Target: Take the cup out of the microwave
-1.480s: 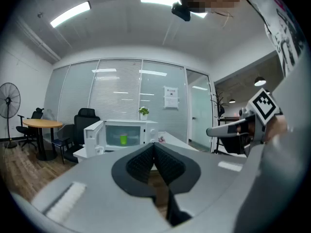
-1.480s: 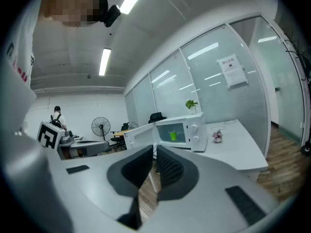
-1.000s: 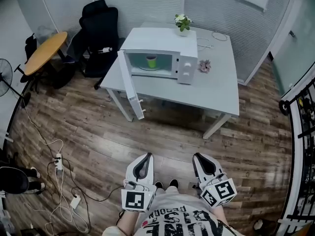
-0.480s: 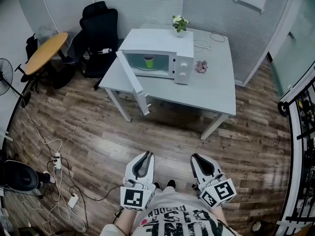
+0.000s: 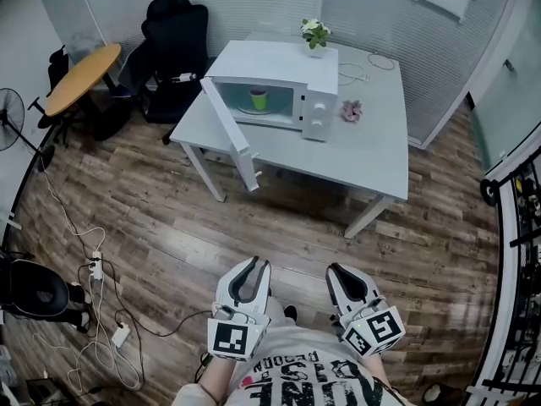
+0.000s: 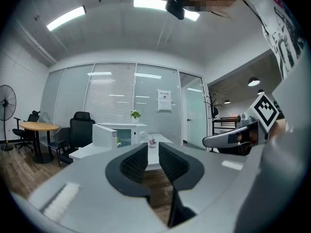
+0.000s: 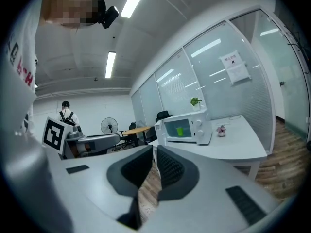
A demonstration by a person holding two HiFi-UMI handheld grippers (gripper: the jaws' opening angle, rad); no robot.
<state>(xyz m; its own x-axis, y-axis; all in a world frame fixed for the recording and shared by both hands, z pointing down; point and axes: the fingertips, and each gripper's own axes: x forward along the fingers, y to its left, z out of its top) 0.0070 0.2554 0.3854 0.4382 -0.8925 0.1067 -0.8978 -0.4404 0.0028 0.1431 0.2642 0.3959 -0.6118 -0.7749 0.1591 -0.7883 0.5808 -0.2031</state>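
Note:
A green cup (image 5: 259, 100) stands inside the white microwave (image 5: 279, 79), whose door (image 5: 230, 135) hangs open to the left, on a white table (image 5: 363, 155) far ahead of me. Both grippers are held low near my body, well short of the table. The left gripper (image 5: 256, 266) is opening, with a gap between its pads and nothing in it; its own view shows the left gripper (image 6: 153, 147) aimed toward the microwave (image 6: 127, 134). The right gripper (image 5: 338, 271) has its jaws together and empty. In its view, the right gripper (image 7: 154, 149) sits below the microwave (image 7: 189, 126) and cup (image 7: 180, 130).
A potted plant (image 5: 314, 35), a small pink item (image 5: 351, 110) and a cable (image 5: 372, 62) lie on the table. A black office chair (image 5: 173, 36), a round wooden table (image 5: 80, 76) and a fan (image 5: 13, 127) stand at left. A power strip with cords (image 5: 95, 269) lies on the wooden floor.
The left gripper's jaws have parted from shut to a visible gap. The head view has shifted slightly; both grippers stay near my body and the microwave is unchanged.

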